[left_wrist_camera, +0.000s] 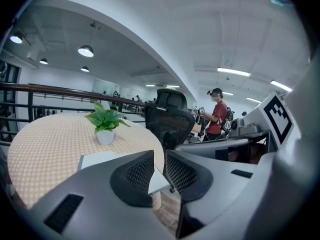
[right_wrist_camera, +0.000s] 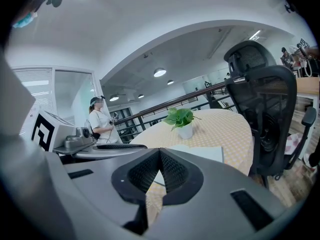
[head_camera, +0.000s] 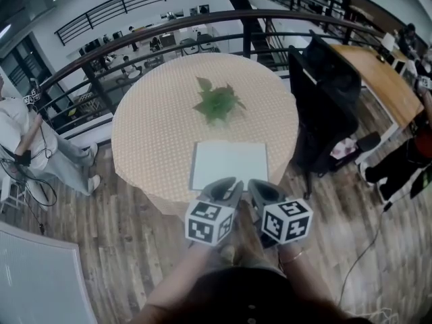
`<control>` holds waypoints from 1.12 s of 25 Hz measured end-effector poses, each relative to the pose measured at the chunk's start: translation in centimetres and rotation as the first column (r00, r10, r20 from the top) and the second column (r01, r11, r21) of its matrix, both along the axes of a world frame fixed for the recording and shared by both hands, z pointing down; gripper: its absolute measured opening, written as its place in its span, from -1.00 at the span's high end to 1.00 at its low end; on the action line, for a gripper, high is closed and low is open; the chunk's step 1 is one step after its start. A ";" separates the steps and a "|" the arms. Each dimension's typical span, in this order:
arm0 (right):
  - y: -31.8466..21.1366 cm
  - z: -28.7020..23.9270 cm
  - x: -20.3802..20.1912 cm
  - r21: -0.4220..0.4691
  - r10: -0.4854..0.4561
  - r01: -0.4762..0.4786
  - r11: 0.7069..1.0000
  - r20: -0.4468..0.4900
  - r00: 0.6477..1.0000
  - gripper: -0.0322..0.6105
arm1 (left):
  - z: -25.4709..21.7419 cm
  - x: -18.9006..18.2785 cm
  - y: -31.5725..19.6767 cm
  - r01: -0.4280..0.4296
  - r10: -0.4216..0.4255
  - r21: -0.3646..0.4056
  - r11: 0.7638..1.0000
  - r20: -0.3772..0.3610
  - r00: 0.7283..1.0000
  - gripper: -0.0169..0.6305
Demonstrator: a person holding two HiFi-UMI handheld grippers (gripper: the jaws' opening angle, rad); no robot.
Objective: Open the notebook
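Observation:
A closed white notebook [head_camera: 229,164] lies flat on the round checkered table [head_camera: 155,133], near its front edge. It also shows in the left gripper view [left_wrist_camera: 97,159] and the right gripper view [right_wrist_camera: 200,153]. Both grippers hover side by side just short of the table's near edge, in front of the notebook and not touching it. My left gripper [head_camera: 226,184] [left_wrist_camera: 159,170] has a narrow gap between its pads with nothing in it. The tips of my right gripper [head_camera: 260,186] [right_wrist_camera: 160,154] meet, and it holds nothing.
A small potted plant [head_camera: 217,103] stands at the table's middle, beyond the notebook. A black office chair [head_camera: 324,106] is close to the table's right side, with a wooden desk [head_camera: 378,79] behind it. A railing [head_camera: 169,29] curves behind the table. A person [head_camera: 27,140] stands at the left.

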State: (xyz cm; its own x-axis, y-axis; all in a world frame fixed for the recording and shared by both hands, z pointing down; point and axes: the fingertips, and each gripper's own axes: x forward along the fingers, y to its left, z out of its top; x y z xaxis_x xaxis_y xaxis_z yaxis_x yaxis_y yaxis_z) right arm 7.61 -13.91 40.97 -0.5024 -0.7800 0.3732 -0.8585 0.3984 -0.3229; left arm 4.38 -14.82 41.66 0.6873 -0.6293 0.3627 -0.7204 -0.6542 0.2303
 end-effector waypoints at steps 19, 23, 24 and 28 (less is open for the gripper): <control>0.9 0.0 0.4 0.000 0.007 -0.007 1.000 -0.009 1.000 0.87 | 0.4 0.4 0.8 -0.007 0.007 -0.026 1.000 0.000 1.000 0.70; 0.9 -0.1 0.4 0.001 0.007 -0.007 1.000 -0.005 1.000 0.87 | 0.4 0.4 0.9 -0.009 0.009 -0.025 1.000 0.003 1.000 0.70; 0.9 -0.1 0.5 -0.001 0.008 -0.008 1.000 -0.006 1.000 0.87 | 0.4 0.4 0.9 -0.009 0.009 -0.026 1.000 0.004 1.000 0.70; 1.0 0.5 0.5 -0.015 0.008 -0.008 1.000 -0.012 1.000 0.87 | 0.6 0.5 0.9 -0.013 0.013 -0.033 0.999 0.008 1.000 0.70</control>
